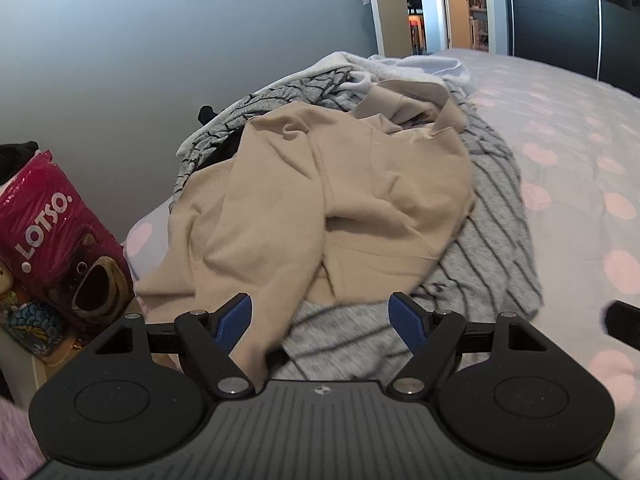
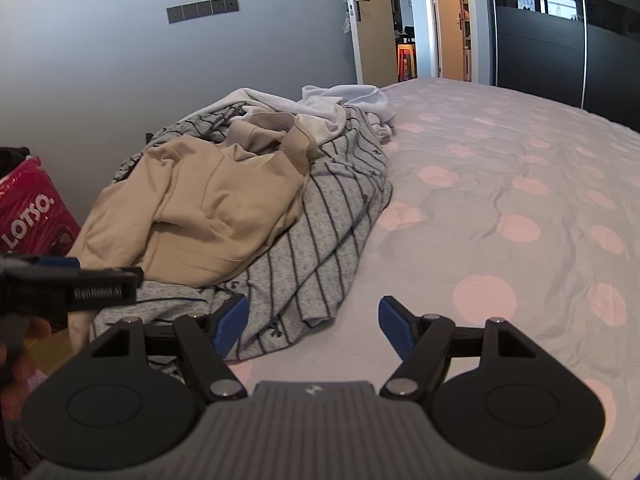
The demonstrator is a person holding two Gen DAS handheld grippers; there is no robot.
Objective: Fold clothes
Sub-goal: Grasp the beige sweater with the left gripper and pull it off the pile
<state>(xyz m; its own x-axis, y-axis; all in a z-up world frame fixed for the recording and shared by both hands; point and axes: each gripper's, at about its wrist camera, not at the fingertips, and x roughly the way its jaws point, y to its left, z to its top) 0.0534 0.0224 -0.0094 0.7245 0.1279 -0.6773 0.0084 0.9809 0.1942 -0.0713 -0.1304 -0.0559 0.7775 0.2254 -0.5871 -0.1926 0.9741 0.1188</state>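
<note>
A pile of clothes lies on the left part of the bed. On top is a beige sweatshirt (image 1: 320, 200) (image 2: 208, 208), spread over a grey garment with dark stripes (image 1: 480, 248) (image 2: 316, 248). White pieces (image 1: 416, 68) (image 2: 344, 100) are bunched at the far end. My left gripper (image 1: 322, 322) stands open just above the near edge of the beige sweatshirt, its hem between the blue pads without being pinched. My right gripper (image 2: 312, 320) is open over the near corner of the striped garment and bare sheet. The left gripper's body (image 2: 72, 288) shows at the left of the right wrist view.
The bed (image 2: 500, 200) has a pale sheet with pink dots and stretches to the right. A pink LOTSO bag (image 1: 60, 240) (image 2: 28, 216) stands beside the bed at left. Behind are a grey wall, an open door (image 2: 372, 20) and a dark wardrobe (image 2: 560, 40).
</note>
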